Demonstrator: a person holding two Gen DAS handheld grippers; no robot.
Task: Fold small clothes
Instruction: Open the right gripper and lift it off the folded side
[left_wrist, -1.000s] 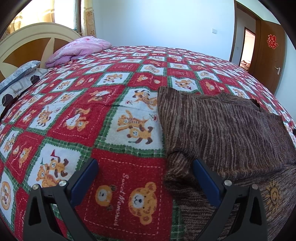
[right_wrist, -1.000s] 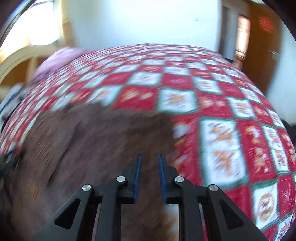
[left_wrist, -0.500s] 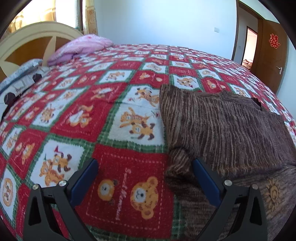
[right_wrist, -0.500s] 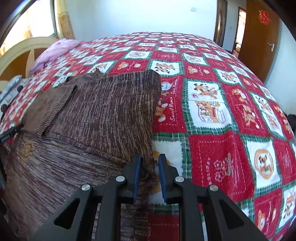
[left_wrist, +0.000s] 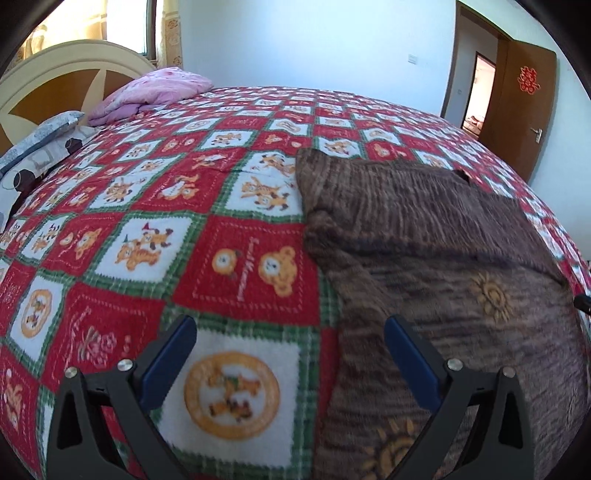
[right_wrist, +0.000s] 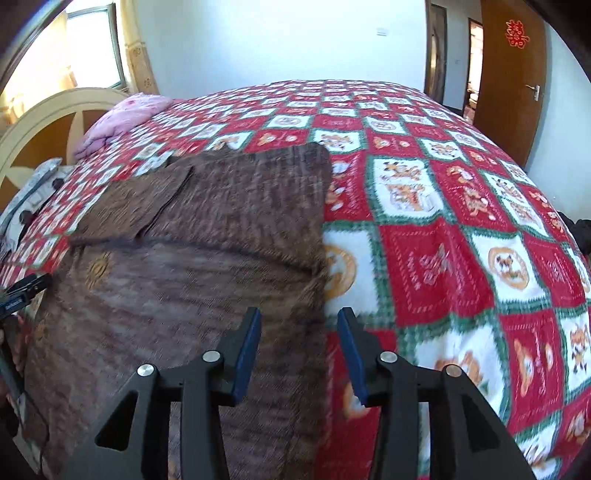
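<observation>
Above brown sweater (right_wrist: 192, 280) edge, right gripper (right_wrist: 299, 332) angled down, jaws opening, nothing clamped; left gripper (left_wrist: 288, 350) wide apart.

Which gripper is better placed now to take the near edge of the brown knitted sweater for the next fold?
Right, probably. The right gripper straddles the brown knitted sweater's side edge, jaws opening. The left gripper, open, is mostly over the red checked blanket.
</observation>
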